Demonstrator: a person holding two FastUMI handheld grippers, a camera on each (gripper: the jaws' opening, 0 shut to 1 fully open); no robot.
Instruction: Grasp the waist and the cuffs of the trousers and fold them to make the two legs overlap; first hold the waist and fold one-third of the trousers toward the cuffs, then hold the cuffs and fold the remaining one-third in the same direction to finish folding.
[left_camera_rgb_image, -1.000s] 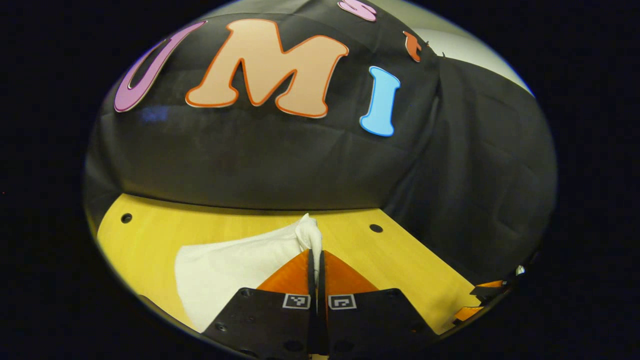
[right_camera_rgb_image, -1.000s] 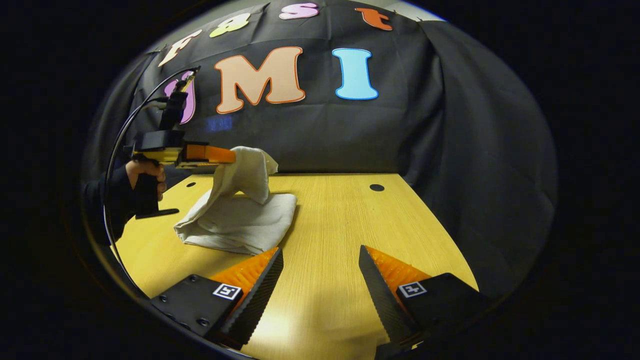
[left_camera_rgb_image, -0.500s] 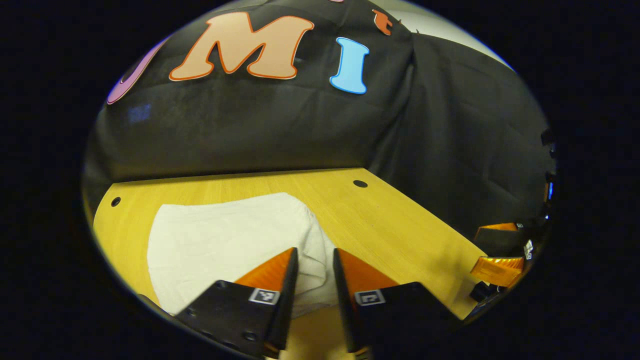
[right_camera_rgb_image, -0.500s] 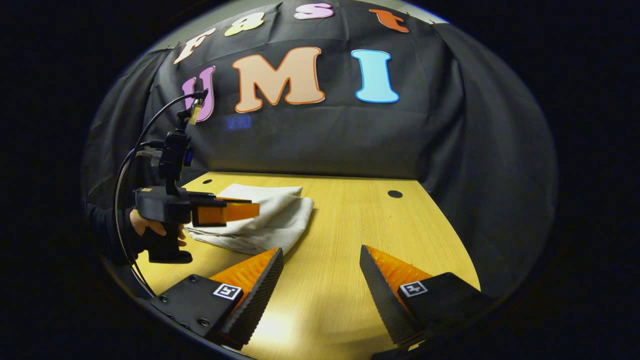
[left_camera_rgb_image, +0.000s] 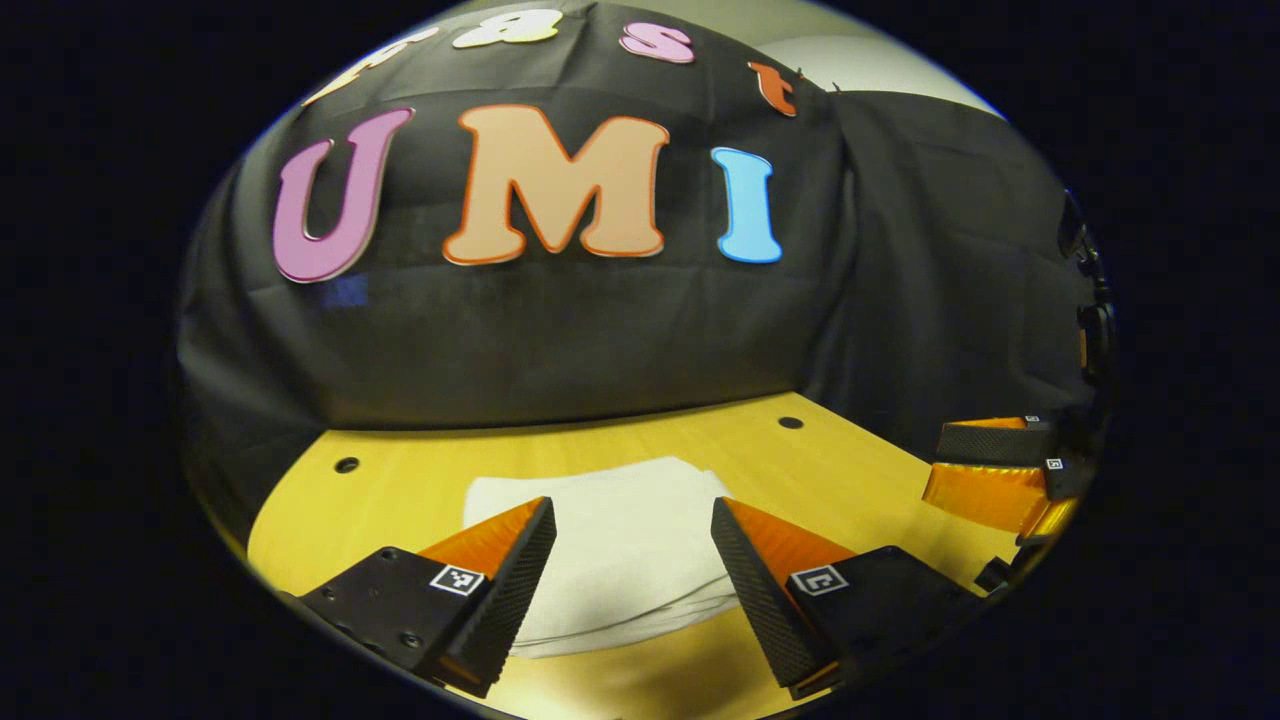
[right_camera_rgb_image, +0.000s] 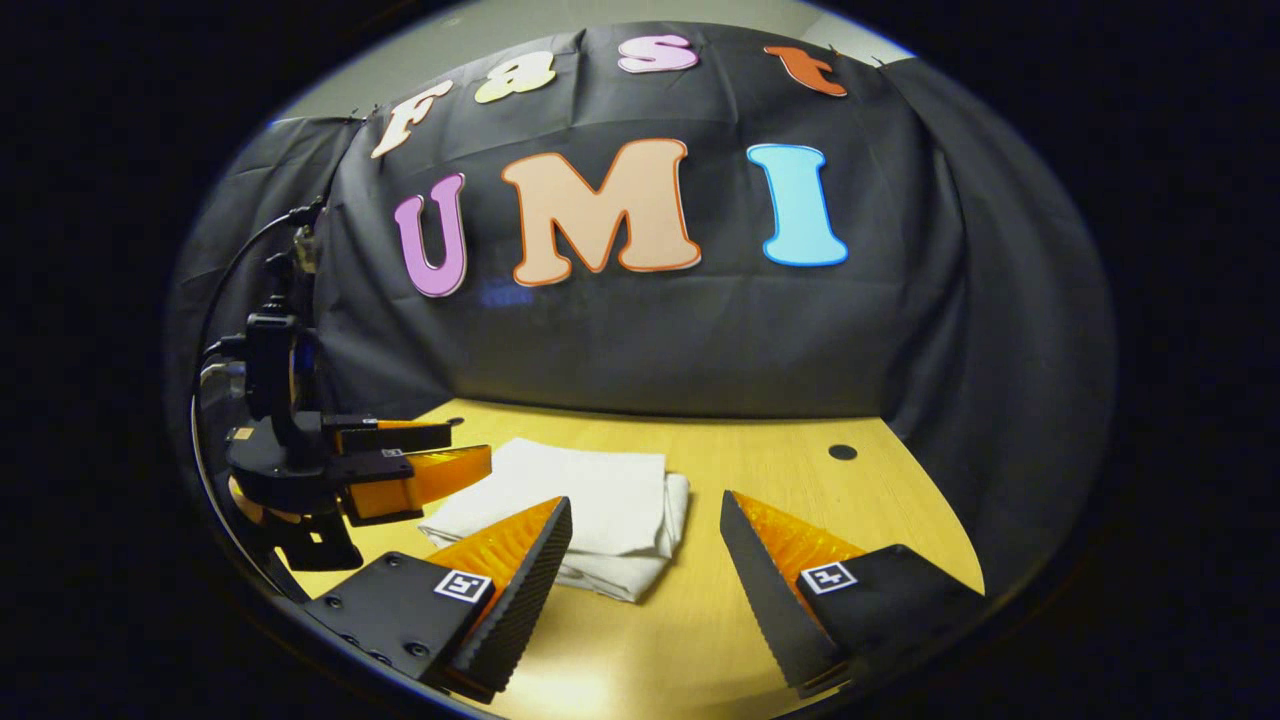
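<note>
Folded trousers (left_camera_rgb_image: 610, 545) lie flat on the table (left_camera_rgb_image: 400, 490) near its back edge; left gripper (left_camera_rgb_image: 630, 590) and right gripper (right_camera_rgb_image: 645, 590) hover with fingers wide, holding nothing.

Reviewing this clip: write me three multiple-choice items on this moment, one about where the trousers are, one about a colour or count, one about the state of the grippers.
1. Where do the trousers lie?
A. Folded on the table
B. Draped on the booth wall
C. Hanging from a gripper

2. How many round holes show in the tabletop in the left gripper view?
A. None
B. Two
C. Five

3. How do the left gripper and right gripper stand?
A. Both shut on cloth
B. One open, one shut
C. Both open, holding nothing

Answers: 1 A, the pale cloth sits in a flat layered stack on the wood. 2 B, one hole at the left, one hole at the right. 3 C, each pair of fingers is spread apart with nothing between them.
</note>
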